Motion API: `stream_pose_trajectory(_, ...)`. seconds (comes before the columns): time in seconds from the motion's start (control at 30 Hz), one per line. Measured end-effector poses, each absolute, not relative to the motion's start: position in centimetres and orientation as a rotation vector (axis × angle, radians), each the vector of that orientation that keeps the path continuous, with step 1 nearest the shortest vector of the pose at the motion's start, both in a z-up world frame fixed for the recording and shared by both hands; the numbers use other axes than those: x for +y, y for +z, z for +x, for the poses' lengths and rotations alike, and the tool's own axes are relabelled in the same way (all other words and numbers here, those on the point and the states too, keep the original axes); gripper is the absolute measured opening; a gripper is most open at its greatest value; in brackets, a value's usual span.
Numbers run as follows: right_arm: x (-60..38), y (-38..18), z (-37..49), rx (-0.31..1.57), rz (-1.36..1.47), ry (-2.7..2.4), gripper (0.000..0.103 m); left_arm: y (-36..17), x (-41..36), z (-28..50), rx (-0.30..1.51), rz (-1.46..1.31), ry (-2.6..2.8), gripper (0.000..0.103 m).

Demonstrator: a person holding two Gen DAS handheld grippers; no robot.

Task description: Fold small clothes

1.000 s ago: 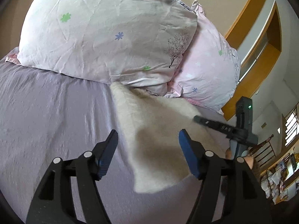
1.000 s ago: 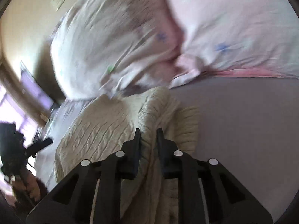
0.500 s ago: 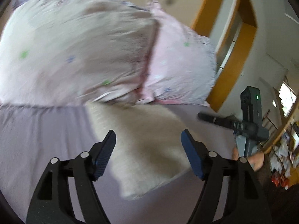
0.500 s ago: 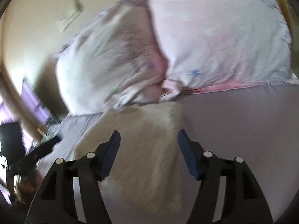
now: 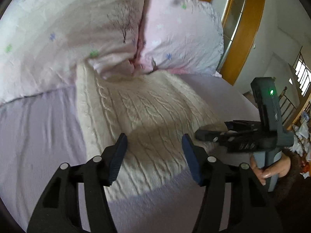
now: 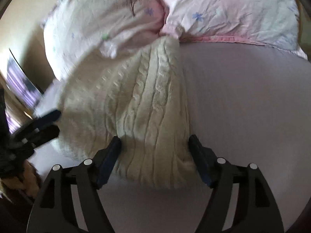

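A cream cable-knit sweater (image 5: 143, 114) lies folded flat on the lilac bed sheet (image 5: 38, 136), its far end against the pillows. It also shows in the right wrist view (image 6: 140, 104). My left gripper (image 5: 154, 151) is open and empty, hovering over the sweater's near end. My right gripper (image 6: 155, 153) is open and empty over the sweater's near edge. The right gripper also shows in the left wrist view (image 5: 213, 134) at the sweater's right side. The left gripper shows blurred in the right wrist view (image 6: 44, 124) at the sweater's left side.
Two pale pink flowered pillows (image 5: 77, 29) (image 5: 180, 38) lie at the head of the bed, touching the sweater. A wooden door frame (image 5: 245, 31) stands at the right. The lilac sheet (image 6: 243, 106) stretches right of the sweater.
My right gripper let go of the sweater fold and opened wide, leaving the sweater flat. Both grippers shifted over the sweater's near end; the left stayed open.
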State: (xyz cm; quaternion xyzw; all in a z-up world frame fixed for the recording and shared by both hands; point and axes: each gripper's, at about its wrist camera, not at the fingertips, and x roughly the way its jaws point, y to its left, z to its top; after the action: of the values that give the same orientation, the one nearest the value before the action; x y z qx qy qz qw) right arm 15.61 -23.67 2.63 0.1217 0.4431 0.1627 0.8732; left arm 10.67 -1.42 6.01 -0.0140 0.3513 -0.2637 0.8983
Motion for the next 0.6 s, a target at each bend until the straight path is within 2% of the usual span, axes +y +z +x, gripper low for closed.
stream_pose_trajectory(0.07,-24.8,3.9,14.5,0.874,0.279,0.333,0.076,6.5,-0.2,8.9,0.708,-0.080,-0.538,0.071)
stream_pose_trajectory(0.1,-25.4,4.4,13.7,0.847,0.289,0.332,0.090,6.6,0.4,8.3,0.703,-0.098,-0.525,0.075)
stream_pose_trajectory(0.17,-25.7,5.0,13.0,0.820,0.282,0.320,0.102,6.5,1.8,6.9,0.689,-0.135,-0.457,0.084)
stream_pose_trajectory(0.27,-25.6,5.2,11.2,0.805,0.245,0.307,0.102,5.7,2.7,5.6,0.709,-0.126,-0.289,0.094)
stream_pose_trajectory(0.6,-20.6,1.4,10.6,0.929,0.111,0.197,0.102,2.6,0.1,7.1,0.809,0.060,-0.079,0.101)
